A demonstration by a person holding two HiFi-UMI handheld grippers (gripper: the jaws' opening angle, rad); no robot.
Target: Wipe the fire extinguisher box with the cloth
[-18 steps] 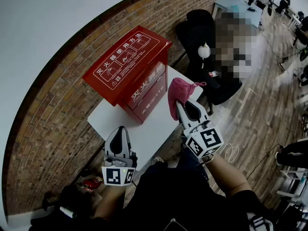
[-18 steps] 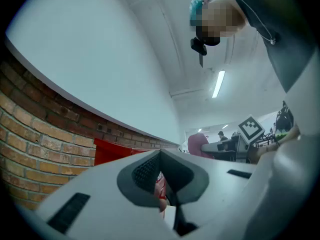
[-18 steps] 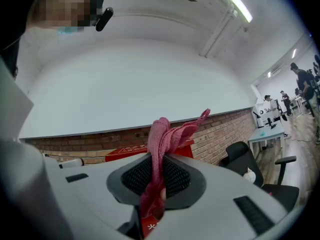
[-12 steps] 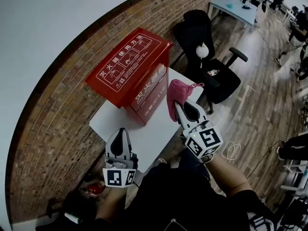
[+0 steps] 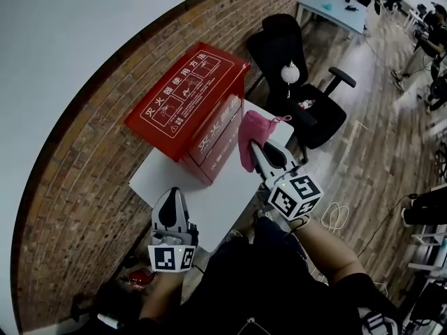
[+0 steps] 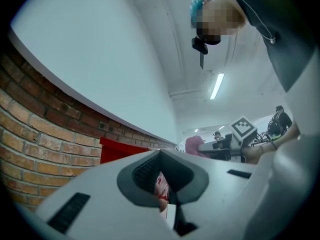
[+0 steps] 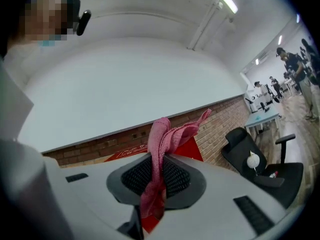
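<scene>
The red fire extinguisher box (image 5: 188, 107) stands on a white table (image 5: 209, 201) against the brick wall, its lid printed with white characters. My right gripper (image 5: 257, 149) is shut on a pink cloth (image 5: 250, 135), which bunches up above the jaws just to the right of the box's front face. In the right gripper view the pink cloth (image 7: 160, 164) hangs pinched between the jaws with the red box (image 7: 192, 149) behind. My left gripper (image 5: 170, 204) is shut and holds nothing, near the table's front edge. Through its jaws a sliver of the red box (image 6: 161, 184) shows.
A black office chair (image 5: 304, 96) stands right of the table with a small white object on it. The brick wall (image 5: 77, 208) runs behind and left of the box. A light blue desk (image 5: 332, 5) and people stand far back. Wooden floor (image 5: 391, 159) lies to the right.
The right gripper with the pink cloth has shifted slightly left, closer to the box's front. The left gripper has stayed put.
</scene>
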